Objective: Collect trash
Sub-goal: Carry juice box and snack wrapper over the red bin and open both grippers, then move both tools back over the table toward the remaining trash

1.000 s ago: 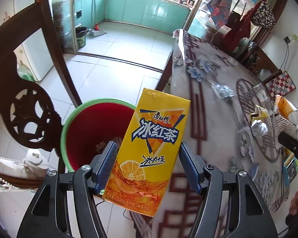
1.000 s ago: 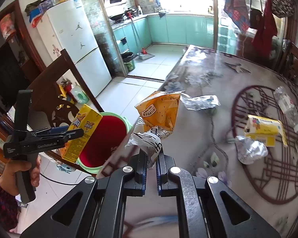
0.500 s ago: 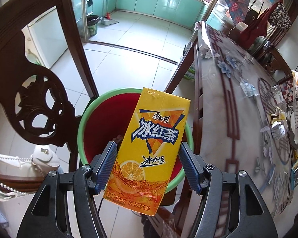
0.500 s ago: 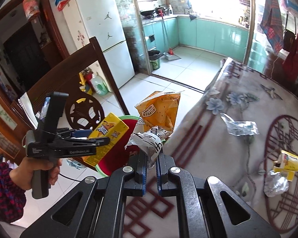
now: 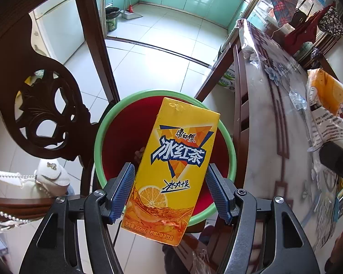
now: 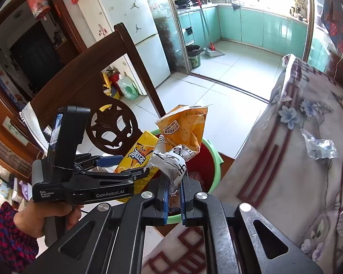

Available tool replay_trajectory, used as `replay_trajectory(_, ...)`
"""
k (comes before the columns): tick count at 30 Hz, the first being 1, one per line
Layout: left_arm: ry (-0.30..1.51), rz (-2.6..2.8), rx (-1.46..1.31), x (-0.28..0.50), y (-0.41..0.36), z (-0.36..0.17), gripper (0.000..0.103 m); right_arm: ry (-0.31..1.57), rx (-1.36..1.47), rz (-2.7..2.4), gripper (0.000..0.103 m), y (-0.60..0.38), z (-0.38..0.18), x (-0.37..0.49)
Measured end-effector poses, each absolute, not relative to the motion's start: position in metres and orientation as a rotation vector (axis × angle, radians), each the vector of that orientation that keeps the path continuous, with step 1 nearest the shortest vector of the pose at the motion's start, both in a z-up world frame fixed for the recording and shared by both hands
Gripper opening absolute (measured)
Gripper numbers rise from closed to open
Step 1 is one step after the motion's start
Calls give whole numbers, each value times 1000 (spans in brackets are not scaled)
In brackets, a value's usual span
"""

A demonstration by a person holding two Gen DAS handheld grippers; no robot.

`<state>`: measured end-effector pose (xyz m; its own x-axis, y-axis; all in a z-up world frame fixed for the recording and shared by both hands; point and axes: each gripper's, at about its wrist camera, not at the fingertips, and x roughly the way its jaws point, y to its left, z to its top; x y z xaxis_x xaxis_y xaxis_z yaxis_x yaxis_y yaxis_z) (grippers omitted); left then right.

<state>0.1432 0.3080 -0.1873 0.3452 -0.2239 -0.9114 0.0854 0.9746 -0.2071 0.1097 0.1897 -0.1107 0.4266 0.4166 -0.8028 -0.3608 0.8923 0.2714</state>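
Observation:
My left gripper is shut on a yellow iced-tea carton and holds it upright right over a red bin with a green rim on the floor. In the right wrist view the left gripper, the carton and the bin show to the left of the table. My right gripper is shut on a crumpled orange snack bag, held over the bin's near edge. The bag also shows at the right of the left wrist view.
A dark carved wooden chair stands left of the bin. The table with a floral plastic cover is on the right, with a clear crumpled wrapper on it. A white bag lies on the chair seat.
Both grippers have moved left off the table toward the bin. The carton now hangs over the bin's opening and the snack bag has come to its edge.

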Motion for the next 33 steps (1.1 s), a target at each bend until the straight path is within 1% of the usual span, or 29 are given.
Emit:
replay_trajectory(10, 1224, -186, -132, 153, 308, -200, 63, 1075, 42, 497, 6, 202, -132, 112)
replay_trajectory(16, 1214, -165, -162, 156, 313, -197, 63, 1034, 27, 508, 7, 205, -125, 113)
replay_trajectory(17, 1214, -164, -163, 156, 314, -197, 65, 1034, 26, 506, 9, 205, -124, 113)
replay_trajectory(20, 1225, -168, -171, 156, 315, -197, 70, 1040, 43, 511, 21, 204, -124, 114)
replay_trajectory(28, 1238, -189, -185, 150, 312, -196, 72, 1002, 95, 509, 25, 189, -111, 107)
replay_trajectory(30, 1229, -193, -179, 149, 309, -193, 73, 991, 115, 498, 30, 181, -108, 106)
replay_trajectory(33, 1216, -197, -185, 147, 306, -189, 75, 984, 132, 483, 32, 171, -105, 103)
